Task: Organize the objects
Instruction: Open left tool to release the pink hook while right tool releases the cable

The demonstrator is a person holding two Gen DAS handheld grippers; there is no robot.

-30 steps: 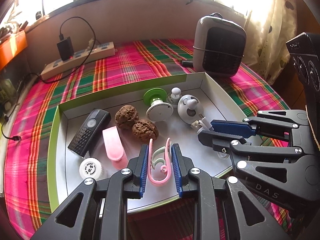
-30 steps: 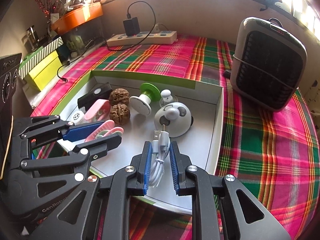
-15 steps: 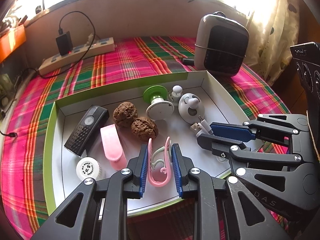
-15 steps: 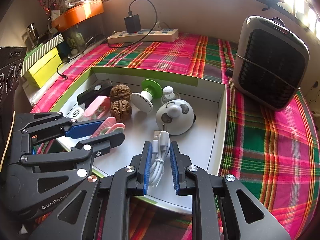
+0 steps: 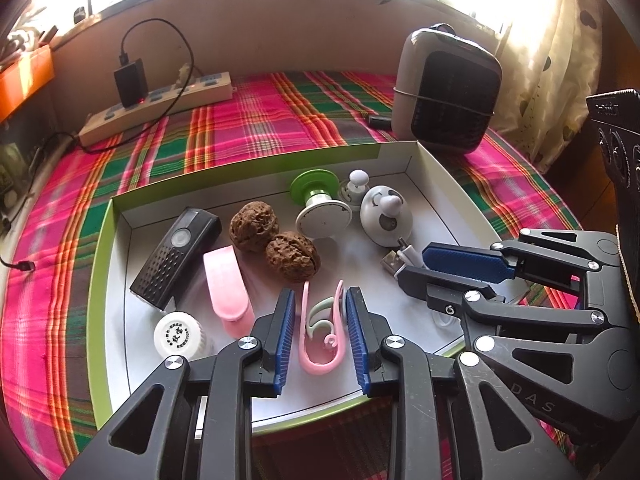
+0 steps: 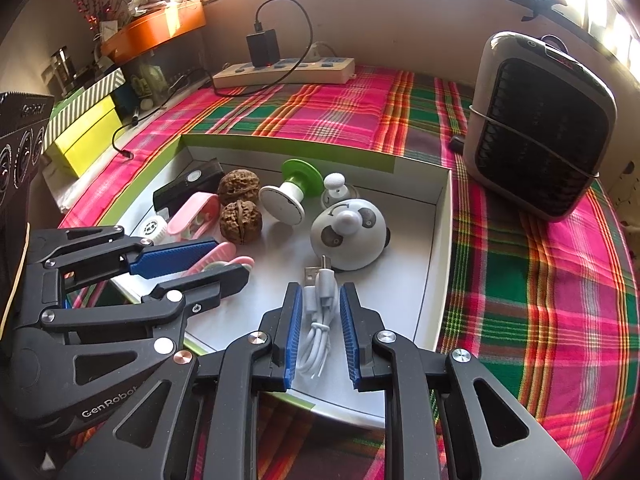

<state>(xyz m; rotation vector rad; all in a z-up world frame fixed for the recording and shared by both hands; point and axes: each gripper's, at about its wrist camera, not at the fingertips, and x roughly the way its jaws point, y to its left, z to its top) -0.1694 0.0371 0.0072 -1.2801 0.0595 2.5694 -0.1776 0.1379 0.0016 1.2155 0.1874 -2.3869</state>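
Observation:
A shallow white box with a green rim (image 5: 100, 240) lies on the plaid cloth. My left gripper (image 5: 320, 300) stands around a pink and green hook clip (image 5: 322, 332) in the box; the jaws have parted and the clip rests between the pads. My right gripper (image 6: 320, 296) stands around a coiled white USB cable (image 6: 320, 320) in the box; small gaps show beside the cable. The box also holds two walnuts (image 5: 272, 240), a black remote (image 5: 176, 256), a pink case (image 5: 226, 288), a white cap (image 5: 180, 334), a green-and-white spool (image 5: 316, 204) and a panda gadget (image 5: 386, 216).
A grey heater (image 5: 448, 88) stands behind the box at right. A power strip with a black charger (image 5: 160, 96) lies at back left. Yellow boxes (image 6: 84, 132) and an orange tray (image 6: 156, 32) sit at left in the right wrist view. A curtain (image 5: 560, 60) hangs at far right.
Both grippers have opened a little, loosening on the clip and the cable, which now lie in the box. Both views drew back slightly.

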